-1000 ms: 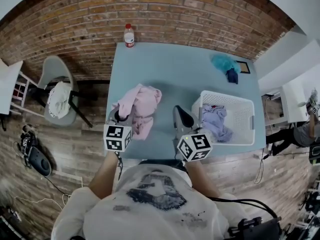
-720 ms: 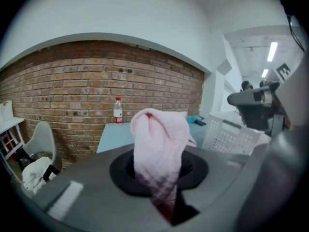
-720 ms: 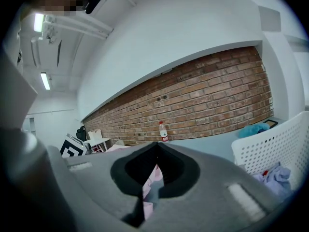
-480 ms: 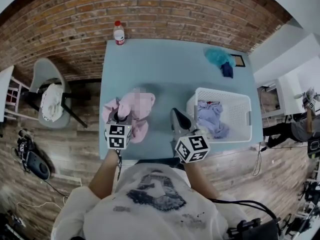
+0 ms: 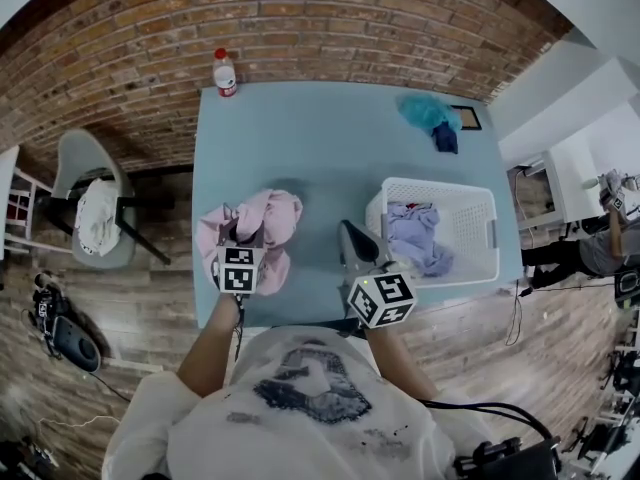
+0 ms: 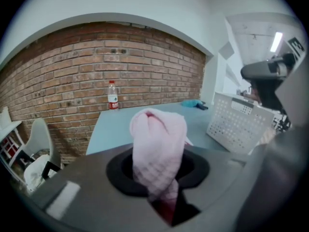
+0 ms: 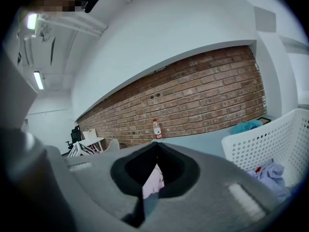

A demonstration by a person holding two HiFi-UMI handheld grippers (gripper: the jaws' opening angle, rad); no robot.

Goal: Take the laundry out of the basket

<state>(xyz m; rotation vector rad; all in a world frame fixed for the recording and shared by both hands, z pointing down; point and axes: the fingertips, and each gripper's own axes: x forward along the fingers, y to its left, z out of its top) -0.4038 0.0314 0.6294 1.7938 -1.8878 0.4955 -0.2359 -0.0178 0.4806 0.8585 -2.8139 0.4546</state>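
- Laundry already out, at left: pink waffle-knit garment point(image 5: 265, 216), crumpled in a soft heap on the light blue tabletop point(image 5: 330, 138), towards its front-left corner.
- Laundry not yet out, at right: lavender cloth point(image 5: 415, 240) with a scrap of red beside it, lying in the white perforated plastic basket point(image 5: 480, 230) on the table's right side.
- Shown only in the left gripper view: one fold of the pink garment point(image 6: 158, 149) standing up through the jaw gap, pinched at its base, with the checked weave plain to see.
- Shown only in the head view: the whole pink heap, the basket's contents from above, and a teal cloth point(image 5: 428, 113) at the far right corner.
- Left gripper point(image 5: 242, 236): tilted down into the heap, clamped on the pink fold, jaws just eased a little wider with the cloth between them.
- Right gripper point(image 5: 350, 236): near the basket's left wall, over bare table, close to level, jaws pressed together on nothing.
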